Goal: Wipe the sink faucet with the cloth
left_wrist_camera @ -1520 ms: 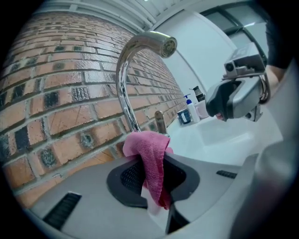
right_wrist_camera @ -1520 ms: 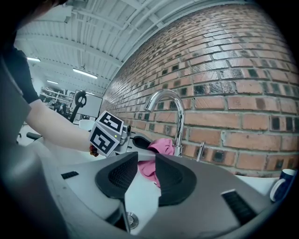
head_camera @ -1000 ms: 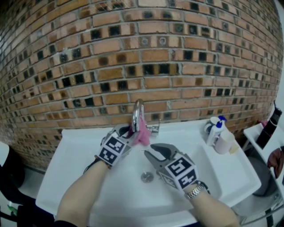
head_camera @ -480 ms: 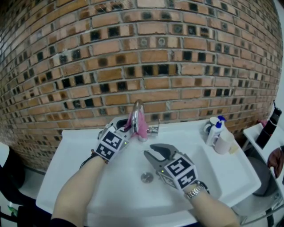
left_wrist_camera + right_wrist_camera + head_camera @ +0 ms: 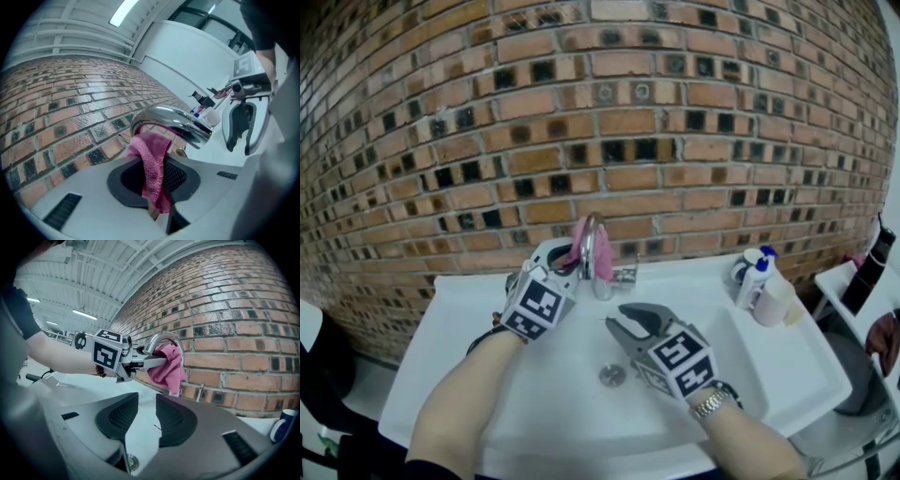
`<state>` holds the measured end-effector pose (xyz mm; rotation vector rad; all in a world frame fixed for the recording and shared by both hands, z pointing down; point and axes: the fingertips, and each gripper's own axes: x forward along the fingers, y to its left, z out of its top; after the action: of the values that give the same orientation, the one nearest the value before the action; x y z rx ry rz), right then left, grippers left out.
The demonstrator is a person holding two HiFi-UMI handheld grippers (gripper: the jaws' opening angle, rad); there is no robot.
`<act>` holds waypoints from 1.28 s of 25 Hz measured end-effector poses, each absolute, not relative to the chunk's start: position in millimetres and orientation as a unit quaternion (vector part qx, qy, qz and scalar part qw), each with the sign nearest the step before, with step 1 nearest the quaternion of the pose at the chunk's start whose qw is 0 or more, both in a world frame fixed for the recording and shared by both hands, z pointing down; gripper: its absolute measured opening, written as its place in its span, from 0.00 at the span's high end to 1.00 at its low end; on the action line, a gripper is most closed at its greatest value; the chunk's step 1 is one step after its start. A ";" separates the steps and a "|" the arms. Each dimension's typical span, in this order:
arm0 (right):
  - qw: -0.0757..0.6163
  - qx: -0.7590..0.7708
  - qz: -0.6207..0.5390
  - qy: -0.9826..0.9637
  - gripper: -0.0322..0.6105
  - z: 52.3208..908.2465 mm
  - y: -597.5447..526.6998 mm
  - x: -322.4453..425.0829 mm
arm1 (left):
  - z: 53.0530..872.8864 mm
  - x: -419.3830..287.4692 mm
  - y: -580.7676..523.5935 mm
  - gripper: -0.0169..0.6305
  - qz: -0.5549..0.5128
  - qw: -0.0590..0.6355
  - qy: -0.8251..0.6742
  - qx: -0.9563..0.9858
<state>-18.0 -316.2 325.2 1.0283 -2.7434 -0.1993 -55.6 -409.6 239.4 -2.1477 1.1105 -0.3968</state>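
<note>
Clamping a pink cloth (image 5: pixel 152 164) in the left gripper (image 5: pixel 565 261), jaws narrow on the fabric, and draping it over the arch of the chrome faucet (image 5: pixel 173 119) at the back of the white sink (image 5: pixel 469 309). Hovering the right gripper (image 5: pixel 623 323) over the basin, near the drain (image 5: pixel 612 375), jaws slightly apart and empty. Backed by a brick wall (image 5: pixel 675 112).

One sink (image 5: pixel 787 367); one faucet (image 5: pixel 592 239); one cloth (image 5: pixel 577 232); two tongs: left tongs (image 5: pixel 569 262), right tongs (image 5: pixel 617 322).
</note>
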 end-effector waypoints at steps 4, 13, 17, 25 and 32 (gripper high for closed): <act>0.100 0.351 -0.068 -0.928 0.75 323.3 -317.4 -16.8 | 234.8 -54.0 -401.5 0.88 -0.157 0.365 0.427 -0.812; 0.089 0.361 -0.074 -0.926 0.75 316.8 -317.3 -12.0 | 238.9 -55.2 -382.8 0.88 -0.172 0.389 0.422 -0.801; 0.084 0.366 -0.077 -0.923 0.75 316.6 -318.2 -9.4 | 245.5 -57.7 -376.0 0.88 -0.182 0.389 0.423 -0.798; 0.087 0.378 -0.079 -0.919 0.75 311.4 -322.9 -0.8 | 266.0 -69.5 -367.9 0.88 -0.204 0.363 0.430 -0.801; 0.104 0.370 -0.109 -0.917 0.75 293.6 -298.7 -9.9 | 283.1 -88.5 -348.4 0.88 -0.186 0.283 0.444 -0.830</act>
<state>-9.9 -298.7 293.6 1.0905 -2.7046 -0.3222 -88.5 -348.4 283.1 -2.2204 1.1877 -0.4977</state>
